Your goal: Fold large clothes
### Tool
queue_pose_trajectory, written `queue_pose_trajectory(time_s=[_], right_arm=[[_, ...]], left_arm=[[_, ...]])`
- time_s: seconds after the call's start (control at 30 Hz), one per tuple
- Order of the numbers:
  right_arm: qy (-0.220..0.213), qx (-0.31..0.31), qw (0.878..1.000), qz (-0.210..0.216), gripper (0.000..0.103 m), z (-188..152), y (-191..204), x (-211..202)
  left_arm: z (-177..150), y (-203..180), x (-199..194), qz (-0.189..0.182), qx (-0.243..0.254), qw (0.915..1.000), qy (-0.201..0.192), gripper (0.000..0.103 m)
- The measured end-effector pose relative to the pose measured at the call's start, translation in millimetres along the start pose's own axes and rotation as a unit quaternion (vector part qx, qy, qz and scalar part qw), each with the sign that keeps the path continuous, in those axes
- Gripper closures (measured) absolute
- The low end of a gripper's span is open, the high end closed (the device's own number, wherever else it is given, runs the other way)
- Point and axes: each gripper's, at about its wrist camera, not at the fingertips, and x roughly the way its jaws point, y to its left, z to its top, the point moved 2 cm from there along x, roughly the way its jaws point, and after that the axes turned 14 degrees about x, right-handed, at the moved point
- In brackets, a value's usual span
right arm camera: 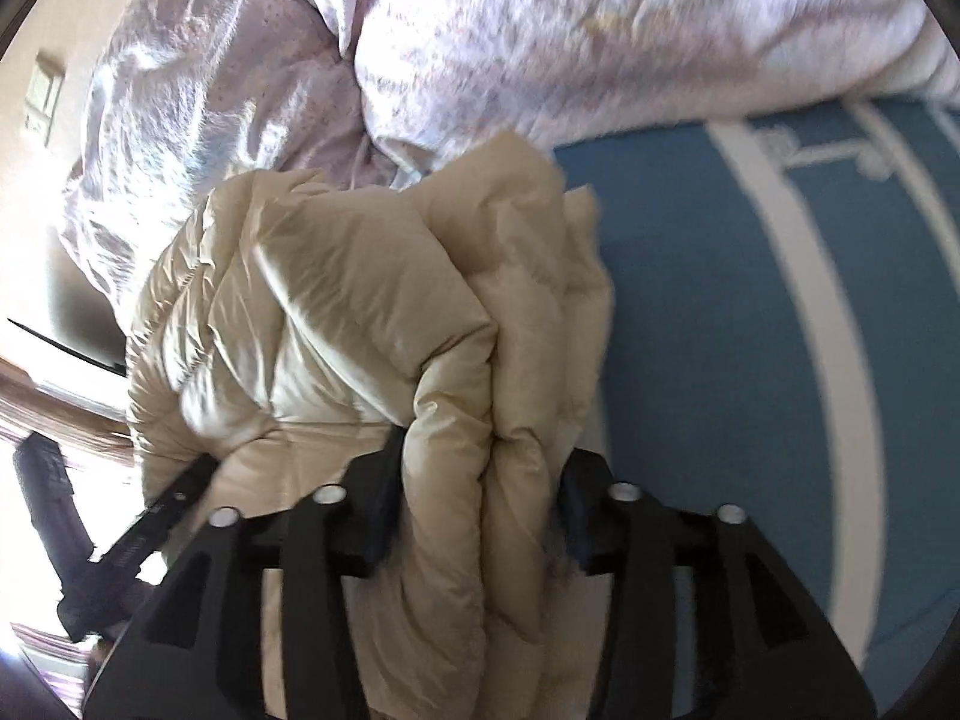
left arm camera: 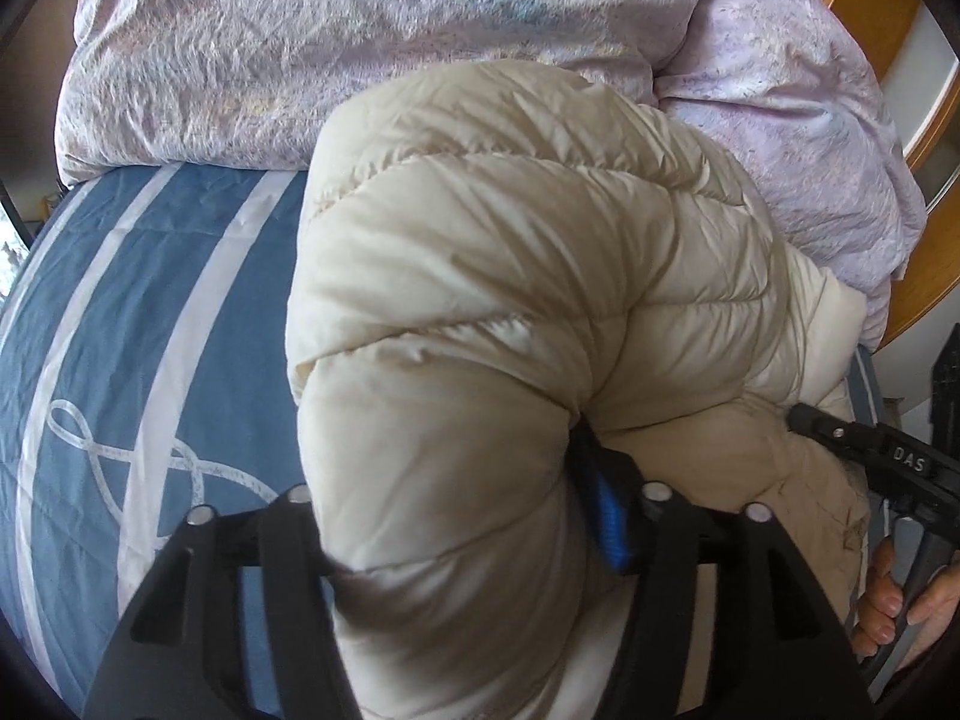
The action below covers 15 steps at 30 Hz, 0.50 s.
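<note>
A cream puffer jacket [left arm camera: 510,276] lies bunched on the blue bedsheet [left arm camera: 150,300]. My left gripper [left arm camera: 456,516] straddles a thick rolled fold at the jacket's near end. Its jaws stand wide, the blue pad [left arm camera: 609,516] partly bare, and the padding puffs up between them. In the right wrist view the jacket [right arm camera: 312,312] lies on the left, and my right gripper [right arm camera: 480,462] is open around a narrow upright fold of it. The right gripper's fingertip [left arm camera: 840,438] also shows at the jacket's right side, with a hand [left arm camera: 900,600] on its grip.
A crumpled pink floral duvet [left arm camera: 300,60] is heaped across the far side of the bed, against the jacket's far end. A wooden headboard [left arm camera: 870,18] rises at the right. The blue sheet with white bands [right arm camera: 750,330] stretches out beside the jacket.
</note>
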Motion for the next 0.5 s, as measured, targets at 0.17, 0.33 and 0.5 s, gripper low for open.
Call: queue_pose_trajectory(time_s=[0.17, 0.33, 0.5], right_arm=[[-0.103, -0.031, 0.993, -0.046, 0.044, 3.2, 4.7, -38.1], [-0.14, -0.091, 0.986, -0.005, 0.052, -10.7, 32.3, -62.6], [-0.14, -0.146, 0.979, 0.012, 0.058, -27.5, 58.1, -56.6]], left_arm=[[-1.3, -4.0, -20.9, 0.051, 0.031, 0.9981, -0.018, 0.03], [13.6, -20.3, -44.8, 0.109, 0.068, 0.9887, -0.077, 0.018], [24.5, -37.7, -34.2, 0.112, 0.095, 0.9865, -0.072, 0.018]])
